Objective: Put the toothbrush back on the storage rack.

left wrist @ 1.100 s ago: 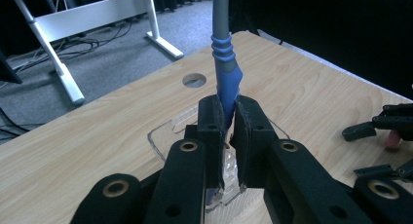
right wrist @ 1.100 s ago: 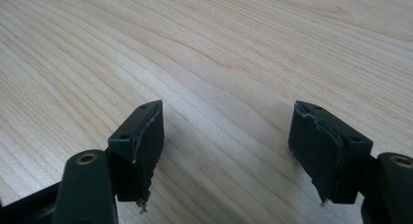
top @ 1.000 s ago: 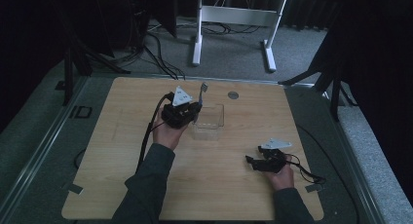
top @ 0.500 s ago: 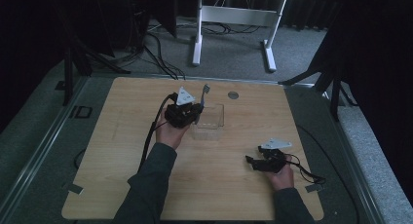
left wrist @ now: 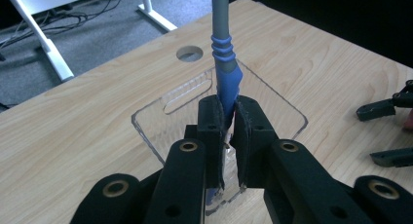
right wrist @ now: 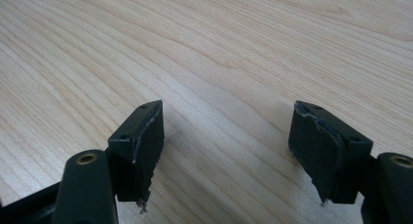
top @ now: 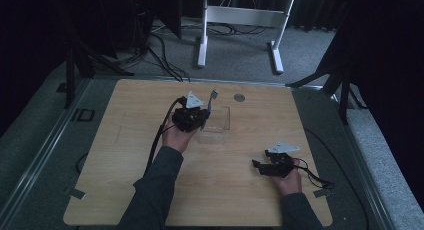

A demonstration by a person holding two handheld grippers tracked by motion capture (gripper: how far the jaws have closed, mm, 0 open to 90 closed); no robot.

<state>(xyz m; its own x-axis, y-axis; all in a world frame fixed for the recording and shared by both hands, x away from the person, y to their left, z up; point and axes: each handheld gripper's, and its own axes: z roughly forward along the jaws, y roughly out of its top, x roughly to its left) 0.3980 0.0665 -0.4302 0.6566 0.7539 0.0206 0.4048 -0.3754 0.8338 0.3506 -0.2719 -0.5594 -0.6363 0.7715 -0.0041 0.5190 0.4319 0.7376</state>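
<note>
Holding item: left gripper (left wrist: pixel 228 112), jaws drawn narrow and clamped on the blue grip of a slim tool with a blue ribbed sleeve and a grey shaft (left wrist: pixel 226 78).

Landmark: clear rectangular plastic box with slotted handles (left wrist: pixel 146 131), standing on the pale wooden table (top: pixel 125 190).

Location of item: inside and above the box, near its left end as the high view shows it. The left gripper (top: pixel 192 117) sits just beside that end, touching or nearly touching the wall; which of the two I cannot tell.

Change: next to none. Across the last second the left hand and the tool (top: pixel 213 97) stay where they were over the box (top: pixel 220 132), and the right hand has not shifted. Judgement: the carry looks finished, and the hand is paused at the point of lowering or release. The tool is not yet let go.

Orientation: long axis close to upright. The grey shaft points up and leans slightly toward the far side of the box. The blue end points down into it. The lower tip is blurred behind the jaws.

Second gripper: right gripper (right wrist: pixel 226 131), jaws spread wide with nothing between them. It rests on the table, well apart from the box on its near right (top: pixel 260 166).

Other: round grey grommet (top: pixel 239 97), beyond the box.
</note>
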